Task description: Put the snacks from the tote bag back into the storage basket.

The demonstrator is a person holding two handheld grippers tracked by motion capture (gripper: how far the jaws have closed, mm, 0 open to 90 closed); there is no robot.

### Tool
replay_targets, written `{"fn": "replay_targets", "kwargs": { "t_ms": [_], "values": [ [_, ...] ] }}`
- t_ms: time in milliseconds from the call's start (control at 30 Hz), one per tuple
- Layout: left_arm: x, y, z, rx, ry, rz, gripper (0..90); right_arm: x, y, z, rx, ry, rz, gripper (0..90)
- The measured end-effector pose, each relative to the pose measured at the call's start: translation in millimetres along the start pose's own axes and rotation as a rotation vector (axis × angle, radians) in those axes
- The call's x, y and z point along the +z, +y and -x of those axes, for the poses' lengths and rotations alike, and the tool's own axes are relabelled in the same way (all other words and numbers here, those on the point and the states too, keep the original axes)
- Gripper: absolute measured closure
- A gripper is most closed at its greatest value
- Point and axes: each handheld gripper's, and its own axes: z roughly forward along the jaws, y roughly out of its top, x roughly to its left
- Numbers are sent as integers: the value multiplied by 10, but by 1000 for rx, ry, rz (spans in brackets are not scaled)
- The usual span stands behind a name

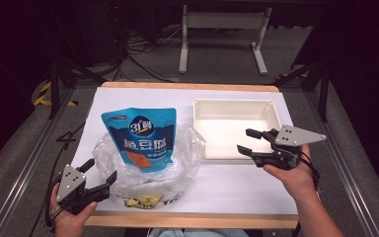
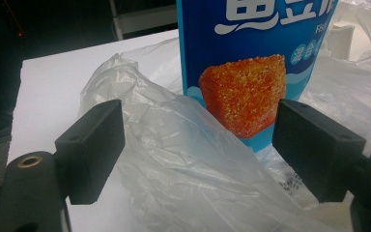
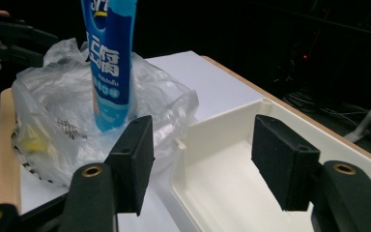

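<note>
I see the desk (image 1: 256, 190) covered with a white sheet (image 1: 128, 101), and its wooden border shows along the far and front edges. Near the front edge, left of the middle, lies something small and yellow (image 1: 143, 201); I cannot tell what it is. Behind the far edge a white metal stand (image 1: 222, 22) is on the grey floor, with black cables (image 1: 145, 57) just beside it. Near the far left corner there is yellow-black tape (image 1: 43, 94) on the floor.
</note>
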Motion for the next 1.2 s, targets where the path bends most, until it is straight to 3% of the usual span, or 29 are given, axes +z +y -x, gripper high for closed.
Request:
{"fn": "replay_targets", "kwargs": {
  "t_ms": [367, 567, 1200],
  "values": [
    [14, -7, -10, -3, 5, -4, 199, 268, 172, -5, -16, 33, 7, 394],
    [8, -7, -6, 3, 5, -3, 199, 477, 288, -30, -30, 59, 55, 392],
    [46, -29, -24, 7, -4, -12, 200, 1074, 473, -157, -41, 150, 37, 350]
  ]
}}
